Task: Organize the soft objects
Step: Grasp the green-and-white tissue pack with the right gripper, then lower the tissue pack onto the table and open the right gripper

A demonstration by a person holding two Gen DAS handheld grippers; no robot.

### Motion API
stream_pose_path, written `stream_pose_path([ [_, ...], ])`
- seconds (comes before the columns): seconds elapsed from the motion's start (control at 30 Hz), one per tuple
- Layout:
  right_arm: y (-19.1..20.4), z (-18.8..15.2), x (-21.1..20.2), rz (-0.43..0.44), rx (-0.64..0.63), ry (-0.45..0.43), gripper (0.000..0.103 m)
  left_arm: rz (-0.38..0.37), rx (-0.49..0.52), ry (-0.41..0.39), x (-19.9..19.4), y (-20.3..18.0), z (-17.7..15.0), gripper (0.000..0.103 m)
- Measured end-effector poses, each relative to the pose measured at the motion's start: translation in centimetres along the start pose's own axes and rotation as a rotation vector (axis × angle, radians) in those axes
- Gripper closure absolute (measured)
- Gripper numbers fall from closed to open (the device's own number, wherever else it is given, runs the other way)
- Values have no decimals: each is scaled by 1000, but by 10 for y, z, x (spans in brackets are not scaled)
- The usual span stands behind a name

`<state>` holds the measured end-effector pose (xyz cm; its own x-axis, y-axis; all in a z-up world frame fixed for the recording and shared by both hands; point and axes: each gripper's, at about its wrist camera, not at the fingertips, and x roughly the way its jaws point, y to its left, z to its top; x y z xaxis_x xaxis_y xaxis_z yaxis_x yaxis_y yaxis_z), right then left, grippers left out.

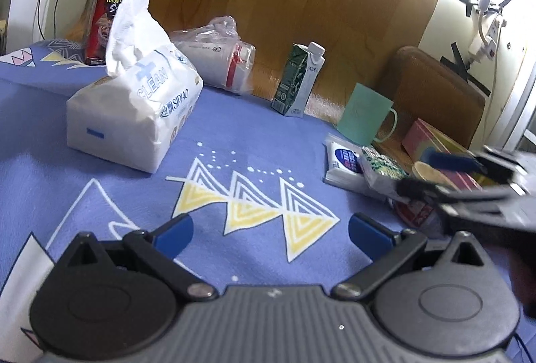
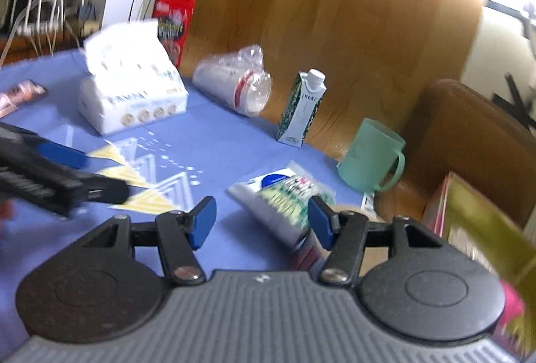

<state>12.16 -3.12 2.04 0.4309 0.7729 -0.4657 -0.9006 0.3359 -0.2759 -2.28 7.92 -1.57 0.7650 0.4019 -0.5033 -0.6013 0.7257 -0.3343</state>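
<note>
A big white tissue pack, one sheet sticking up, lies on the blue patterned cloth at the left. Two small tissue packets lie at the right: a white-and-blue one and, leaning on it, a green-printed one. My left gripper hangs open over the cloth's triangle pattern, holding nothing. My right gripper is open just short of the green packet, which runs behind its right finger; the pads do not press on it.
Along the back stand a red tin, a bag of paper cups, a green-and-white carton and a mint mug. A pink box and a brown chair back crowd the right. A snack wrapper lies far left.
</note>
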Motion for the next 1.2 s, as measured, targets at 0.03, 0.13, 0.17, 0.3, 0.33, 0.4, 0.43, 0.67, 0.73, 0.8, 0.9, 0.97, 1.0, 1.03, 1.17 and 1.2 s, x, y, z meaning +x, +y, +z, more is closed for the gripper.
stream_pose_path([
  [0.03,-5,5,8,8,-19,18,39,-6,0,-3,0,0,0,0],
  [0.13,-16,20,38,74,-92,107,25,-25,0,-15,-3,0,0,0],
  [0.17,-21,23,48,97,-103,139,23,-28,-3,-21,-4,0,-1,0],
  [0.3,-37,29,81,149,-126,268,19,-44,-17,-41,-6,2,-1,0],
  [0.33,-43,30,88,148,-98,293,16,-46,-22,-43,-6,2,-1,0],
  [0.4,-52,32,99,175,-33,346,15,-47,-34,-46,-6,3,-1,0],
  [0.43,-56,32,103,186,-7,363,15,-50,-40,-49,-6,4,-1,0],
  [0.67,-40,30,96,215,7,378,24,-44,-105,-99,-13,14,-1,0],
  [0.73,-27,30,86,230,-30,342,24,-38,-127,-112,-15,17,-1,0],
  [0.8,-9,27,71,250,-92,306,24,-34,-149,-121,-16,21,0,0],
  [0.9,16,16,47,297,-168,267,29,-35,-161,-115,-15,23,0,0],
  [0.97,27,7,32,368,-186,253,29,-33,-155,-111,-15,22,0,0],
  [1.0,34,2,23,385,-204,237,28,-32,-149,-111,-15,21,0,0],
  [1.03,40,-3,15,395,-221,218,28,-30,-141,-110,-15,20,0,0],
  [1.17,40,-15,-13,410,-151,157,25,-30,-106,-93,-12,14,-1,0],
  [1.2,38,-18,-16,400,-120,145,24,-29,-99,-88,-12,13,-1,0],
])
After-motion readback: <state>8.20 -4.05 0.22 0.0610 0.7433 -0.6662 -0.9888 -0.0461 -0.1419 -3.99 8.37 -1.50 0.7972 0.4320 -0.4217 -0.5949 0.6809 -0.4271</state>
